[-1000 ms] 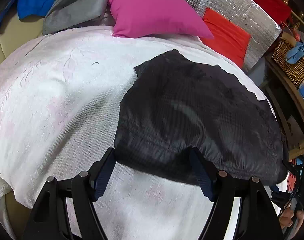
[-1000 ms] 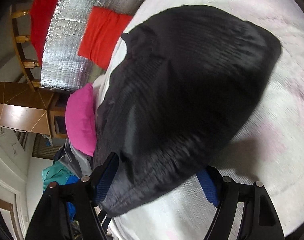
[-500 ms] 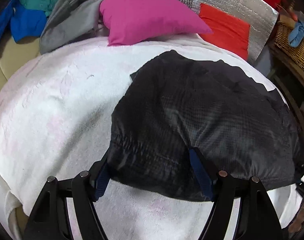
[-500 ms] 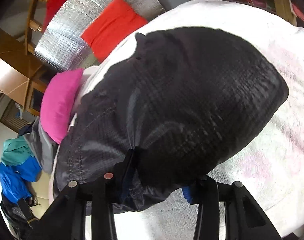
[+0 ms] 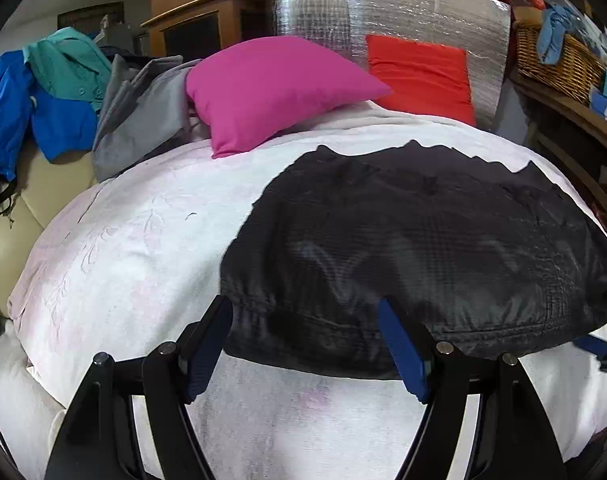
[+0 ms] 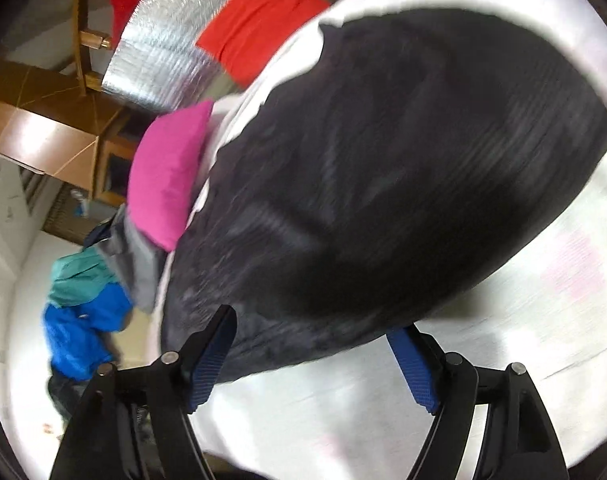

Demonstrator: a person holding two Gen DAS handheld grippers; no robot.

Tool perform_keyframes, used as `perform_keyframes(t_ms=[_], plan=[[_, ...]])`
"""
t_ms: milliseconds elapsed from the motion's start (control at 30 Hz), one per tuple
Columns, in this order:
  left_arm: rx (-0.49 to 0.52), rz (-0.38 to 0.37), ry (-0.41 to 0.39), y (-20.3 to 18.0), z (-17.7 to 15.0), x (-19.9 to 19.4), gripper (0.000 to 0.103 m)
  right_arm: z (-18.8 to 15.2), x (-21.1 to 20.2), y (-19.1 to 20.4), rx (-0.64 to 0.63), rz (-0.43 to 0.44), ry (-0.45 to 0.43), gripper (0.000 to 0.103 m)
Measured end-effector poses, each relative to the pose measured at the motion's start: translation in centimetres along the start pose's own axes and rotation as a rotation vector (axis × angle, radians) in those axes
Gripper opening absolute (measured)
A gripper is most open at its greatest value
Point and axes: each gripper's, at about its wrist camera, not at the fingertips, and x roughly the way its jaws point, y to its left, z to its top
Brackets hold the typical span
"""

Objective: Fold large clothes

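Note:
A black quilted garment lies folded on the white blanket, on the right half of the bed. My left gripper is open, its blue-padded fingers at the garment's near hem, straddling its left corner. In the blurred right wrist view the same garment fills the middle. My right gripper is open at the garment's near edge; whether it touches the cloth is unclear. Part of it shows at the left wrist view's right edge.
A pink pillow and a red cushion lean at the head against a silver foil panel. Grey, teal and blue clothes pile at the far left. A wicker basket stands on a wooden shelf at right.
My right gripper closed on the garment's edge half a second ago and now stands open. Both views have shifted; the left gripper stays open at the hem.

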Motion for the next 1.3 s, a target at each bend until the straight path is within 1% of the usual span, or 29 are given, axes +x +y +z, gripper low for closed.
perform_keyframes(t_ms=[33, 100, 233, 367, 467, 533, 600, 667, 733, 800, 933, 967, 1033, 1100, 1167, 1300], plan=[[0.004, -0.004, 0.002, -0.2, 0.0, 0.1, 0.076, -0.3, 1.0, 0.2, 0.003, 0.006, 0.034, 0.080], [0.010, -0.010, 0.008, -0.6, 0.0, 0.3, 0.076, -0.7, 2.2, 0.5, 0.006, 0.003, 0.052, 0.081], [0.021, -0.017, 0.021, -1.3, -0.5, 0.4, 0.076, -1.5, 3.0, 1.7, -0.020, 0.021, -0.019, 0.081], [0.037, -0.013, 0.029, -1.9, -0.7, 0.6, 0.076, -1.3, 3.4, 2.1, -0.034, 0.014, -0.067, 0.080], [0.040, -0.011, 0.029, -2.1, -0.8, 0.6, 0.076, -1.4, 2.8, 3.0, -0.090, -0.009, -0.102, 0.072], [0.039, -0.010, 0.029, -2.2, -0.8, 0.6, 0.076, -1.5, 2.3, 3.8, -0.147, -0.036, -0.132, 0.062], [0.035, -0.011, 0.028, -2.2, -0.7, 0.5, 0.076, -1.7, 1.7, 4.6, -0.196, -0.053, -0.166, 0.057], [0.035, -0.011, 0.028, -2.3, -0.7, 0.5, 0.076, -1.9, 1.4, 5.1, -0.227, -0.067, -0.180, 0.056], [0.040, -0.011, 0.032, -2.4, -0.7, 0.7, 0.076, -1.8, 2.2, 4.9, -0.239, -0.119, -0.152, 0.055], [0.047, -0.008, 0.039, -2.5, -0.7, 0.9, 0.076, -1.7, 3.3, 4.5, -0.224, -0.154, -0.109, 0.055], [0.060, -0.003, 0.049, -2.6, -0.9, 1.2, 0.076, -1.4, 2.3, 4.3, -0.194, -0.110, -0.100, 0.056], [0.063, 0.001, 0.054, -2.6, -0.9, 1.3, 0.076, -1.5, 2.1, 4.3, -0.187, -0.107, -0.101, 0.058], [0.063, 0.004, 0.060, -2.6, -1.0, 1.3, 0.076, -1.5, 1.7, 4.1, -0.162, -0.114, -0.093, 0.072], [0.059, -0.001, 0.063, -2.5, -1.0, 1.3, 0.076, -1.3, 1.1, 3.5, -0.131, -0.098, -0.095, 0.072], [0.050, -0.016, 0.072, -2.3, -1.0, 1.4, 0.076, -0.9, 0.3, 2.4, -0.074, -0.071, -0.100, 0.072], [0.008, -0.075, 0.103, -1.6, -1.0, 1.6, 0.079, 0.4, -1.6, -1.3, 0.121, -0.017, -0.124, 0.072]])
